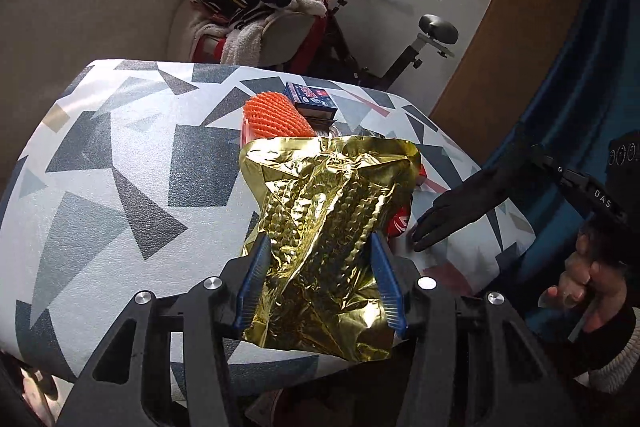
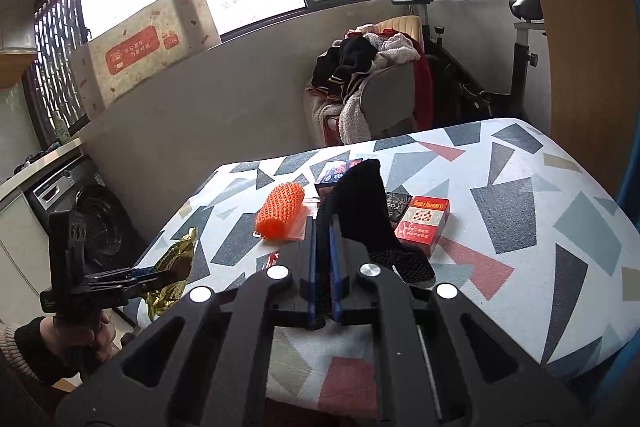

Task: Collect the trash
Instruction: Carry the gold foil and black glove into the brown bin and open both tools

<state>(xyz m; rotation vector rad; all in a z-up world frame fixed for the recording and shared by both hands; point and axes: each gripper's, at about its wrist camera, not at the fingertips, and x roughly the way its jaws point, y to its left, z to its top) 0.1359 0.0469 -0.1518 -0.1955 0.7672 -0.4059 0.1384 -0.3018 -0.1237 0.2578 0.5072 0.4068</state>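
My left gripper (image 1: pixel 318 247) is shut on a crumpled gold foil wrapper (image 1: pixel 324 223) and holds it over the near edge of the patterned table (image 1: pixel 120 167). The wrapper and left gripper also show in the right wrist view (image 2: pixel 172 259), at the table's left edge. My right gripper (image 2: pixel 323 231) is shut on a black sock (image 2: pixel 364 211), which hangs over the table; the sock shows in the left wrist view (image 1: pixel 460 203) at the right.
On the table lie an orange spiky roller (image 2: pixel 280 213), a red cigarette pack (image 2: pixel 422 223), a blue box (image 2: pixel 340 171) and a small dark packet (image 2: pixel 398 207). Behind stand a chair with clothes (image 2: pixel 368 83), an exercise bike (image 2: pixel 520 39) and a washing machine (image 2: pixel 92 211).
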